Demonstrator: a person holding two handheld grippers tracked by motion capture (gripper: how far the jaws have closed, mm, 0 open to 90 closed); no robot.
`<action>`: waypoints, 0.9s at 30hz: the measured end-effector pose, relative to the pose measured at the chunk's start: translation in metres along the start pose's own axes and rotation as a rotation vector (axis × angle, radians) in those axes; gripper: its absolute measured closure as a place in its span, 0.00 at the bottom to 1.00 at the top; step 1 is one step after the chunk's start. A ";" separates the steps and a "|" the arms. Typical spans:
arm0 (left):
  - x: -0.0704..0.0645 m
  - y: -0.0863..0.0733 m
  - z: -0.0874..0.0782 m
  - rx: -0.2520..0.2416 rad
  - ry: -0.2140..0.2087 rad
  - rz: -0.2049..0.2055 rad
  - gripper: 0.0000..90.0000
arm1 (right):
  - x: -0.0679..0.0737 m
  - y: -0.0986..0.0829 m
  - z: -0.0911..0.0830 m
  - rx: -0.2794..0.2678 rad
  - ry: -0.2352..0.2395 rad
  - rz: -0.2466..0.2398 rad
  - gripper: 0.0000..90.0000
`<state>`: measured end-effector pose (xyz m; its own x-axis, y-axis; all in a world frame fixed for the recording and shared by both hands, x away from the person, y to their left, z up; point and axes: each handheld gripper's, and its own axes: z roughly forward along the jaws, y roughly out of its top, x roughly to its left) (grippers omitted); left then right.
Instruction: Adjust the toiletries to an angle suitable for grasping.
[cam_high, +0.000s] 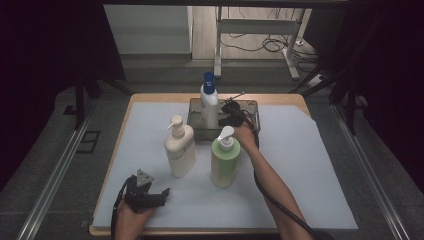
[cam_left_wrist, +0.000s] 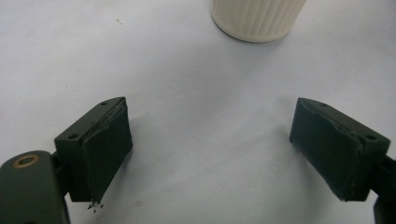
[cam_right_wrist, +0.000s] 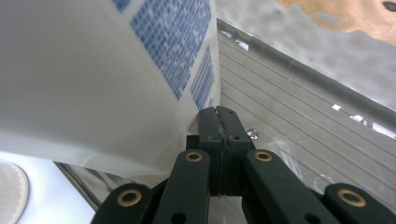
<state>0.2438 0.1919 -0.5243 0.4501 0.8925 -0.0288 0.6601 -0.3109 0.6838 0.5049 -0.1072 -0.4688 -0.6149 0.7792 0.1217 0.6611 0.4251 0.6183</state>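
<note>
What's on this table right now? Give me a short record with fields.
Surface: white sheet on a wooden table
Tray: dark tray at the far middle
In tray: white bottle with blue cap, upright
In front of tray: cream pump bottle and green pump bottle, both upright
Right tool: jaws shut, beside the white bottle, over the tray
Left tool: jaws wide open, near edge, holding nothing

A laboratory recording station. A wooden table covered with a white sheet is flanked on both sides by dark curtains and metal floor rails; beyond the table stand a metal frame stand and loose floor cables.
</note>
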 end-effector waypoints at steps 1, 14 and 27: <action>0.000 0.000 0.000 0.000 0.000 0.000 0.14 | 0.001 0.000 0.001 0.002 0.003 -0.006 1.00; 0.000 0.000 0.000 0.000 0.000 0.000 0.14 | 0.013 0.005 0.007 -0.003 0.018 -0.008 0.99; 0.000 0.000 0.000 0.001 -0.001 0.000 0.14 | 0.022 0.009 0.010 -0.031 0.054 -0.045 0.99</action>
<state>0.2438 0.1919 -0.5242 0.4508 0.8922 -0.0290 0.6603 -0.3114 0.6833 0.5018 -0.0821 -0.4679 -0.6664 0.7334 0.1344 0.6194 0.4441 0.6473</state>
